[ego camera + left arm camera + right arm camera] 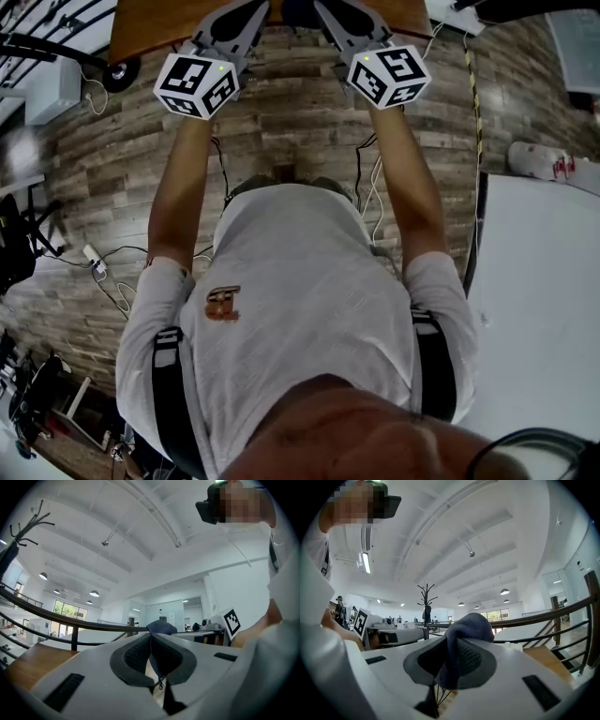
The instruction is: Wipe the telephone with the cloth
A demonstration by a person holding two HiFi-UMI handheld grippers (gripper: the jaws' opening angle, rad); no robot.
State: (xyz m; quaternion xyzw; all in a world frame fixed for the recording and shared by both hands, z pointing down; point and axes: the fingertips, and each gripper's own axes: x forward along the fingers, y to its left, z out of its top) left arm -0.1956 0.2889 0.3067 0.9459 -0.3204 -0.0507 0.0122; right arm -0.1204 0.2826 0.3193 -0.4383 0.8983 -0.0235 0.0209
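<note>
Both grippers are raised in front of me, side by side and close together, over the near edge of a brown wooden tabletop (155, 23).

Left gripper (151, 638): clenched. In the left gripper view its two ribbed dark grey pads (138, 656) meet along a single seam. A thin fold of the dark blue cloth (161, 627) is nipped between them. A small hump of the cloth stands above the jaw tips, and a short edge hangs below the seam.

Right gripper (451, 644): clenched, also on the cloth. In the right gripper view the fabric is thicker here, bunched into a rounded mass over the jaw tips and draped down between the pads.

Location of the cloth: it spans the two grippers and is held by both. In the head view it shows only as a dark patch at the top edge, between the two grey gripper bodies.

The white cube with black square markers (195, 84) on the left gripper and its counterpart (389, 75) on the right face up towards the head camera.

Surroundings: grey-brown wood-plank floor (281, 122) below, and a white tabletop (544, 309) at my right. A black coat stand (426, 599) stands in the open office beyond the right gripper.
</note>
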